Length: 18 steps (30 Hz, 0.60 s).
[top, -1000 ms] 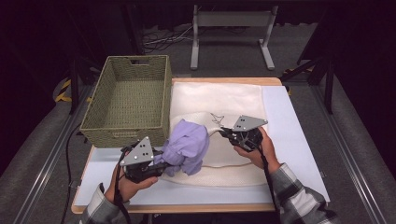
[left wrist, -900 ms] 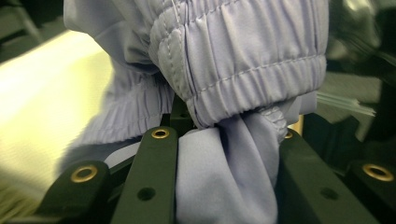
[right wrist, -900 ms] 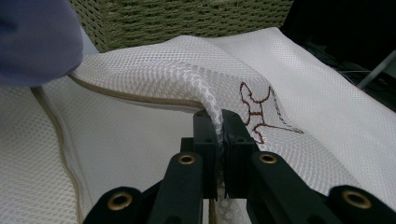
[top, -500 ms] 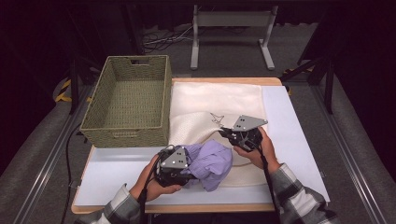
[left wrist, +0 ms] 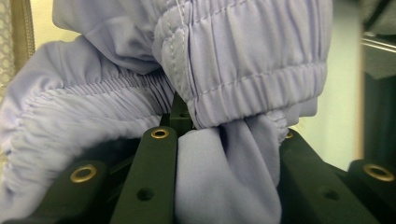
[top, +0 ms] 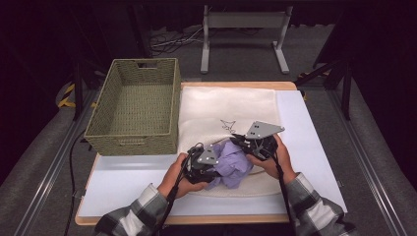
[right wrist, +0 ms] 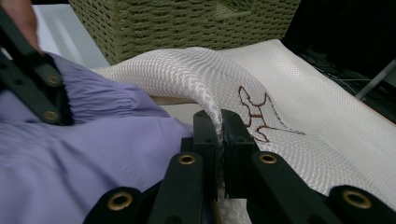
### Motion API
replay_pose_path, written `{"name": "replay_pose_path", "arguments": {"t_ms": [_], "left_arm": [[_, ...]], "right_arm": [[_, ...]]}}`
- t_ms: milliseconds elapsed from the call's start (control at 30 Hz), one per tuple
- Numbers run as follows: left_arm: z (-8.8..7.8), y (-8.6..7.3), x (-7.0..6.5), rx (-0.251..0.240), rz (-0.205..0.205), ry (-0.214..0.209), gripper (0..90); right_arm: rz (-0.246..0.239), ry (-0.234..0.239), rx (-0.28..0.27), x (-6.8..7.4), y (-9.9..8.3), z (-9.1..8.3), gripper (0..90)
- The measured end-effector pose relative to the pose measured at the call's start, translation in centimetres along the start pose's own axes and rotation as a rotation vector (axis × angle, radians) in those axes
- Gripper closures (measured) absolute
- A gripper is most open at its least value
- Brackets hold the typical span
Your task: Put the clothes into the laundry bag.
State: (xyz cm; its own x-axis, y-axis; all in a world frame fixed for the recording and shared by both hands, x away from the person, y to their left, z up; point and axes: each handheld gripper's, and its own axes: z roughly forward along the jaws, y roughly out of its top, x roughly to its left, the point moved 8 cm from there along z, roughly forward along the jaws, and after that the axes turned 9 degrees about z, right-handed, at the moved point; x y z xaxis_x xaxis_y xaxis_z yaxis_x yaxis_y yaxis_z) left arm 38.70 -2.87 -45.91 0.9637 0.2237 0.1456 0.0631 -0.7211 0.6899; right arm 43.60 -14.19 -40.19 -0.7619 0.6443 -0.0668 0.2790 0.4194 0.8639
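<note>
A lavender garment (top: pixel 232 166) with elastic cuffs lies bunched at the near edge of a white mesh bag (top: pixel 226 105) that has a dark printed mark. My left gripper (top: pixel 216 169) is shut on a fold of the lavender garment (left wrist: pixel 243 60), and cloth fills the gap between its fingers (left wrist: pixel 149 177). My right gripper (top: pixel 242 142) is shut on the lifted edge of the mesh bag (right wrist: pixel 299 107), just right of the garment (right wrist: pixel 93 158). In the right gripper view the left gripper (right wrist: pixel 32 79) presses into the cloth at the left. The two grippers are close together.
A woven olive basket (top: pixel 130 142) stands at the left of the bag, its wall also behind the mesh in the right gripper view (right wrist: pixel 177 23). The white board (top: pixel 123 187) under everything reaches to the table's front edge. A metal stand (top: pixel 243 29) is beyond the table.
My left hand has carried the lavender garment to the right and lower, from the bag's left edge up against the right gripper. The right hand has kept still on the mesh.
</note>
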Motion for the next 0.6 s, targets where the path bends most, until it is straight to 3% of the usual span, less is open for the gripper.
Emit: {"name": "replay_pose_path", "arguments": {"t_ms": [267, 500, 600], "left_arm": [[1.9, 0.4, 1.7, 0.044, -0.063, 0.059, 74.1], [2.6, 0.9, 3.3, 0.027, -0.111, 0.098, 73.4], [3.0, 0.9, 4.0, 0.024, -0.14, 0.138, 72.8]], "right_arm": [[-0.017, 0.015, -0.011, 0.8, 0.5, -0.4, 86.7], [-0.041, 0.035, -0.01, 1.6, 0.7, -0.7, 86.4], [-0.048, 0.046, -0.006, 1.8, 0.6, -0.6, 86.4]]}}
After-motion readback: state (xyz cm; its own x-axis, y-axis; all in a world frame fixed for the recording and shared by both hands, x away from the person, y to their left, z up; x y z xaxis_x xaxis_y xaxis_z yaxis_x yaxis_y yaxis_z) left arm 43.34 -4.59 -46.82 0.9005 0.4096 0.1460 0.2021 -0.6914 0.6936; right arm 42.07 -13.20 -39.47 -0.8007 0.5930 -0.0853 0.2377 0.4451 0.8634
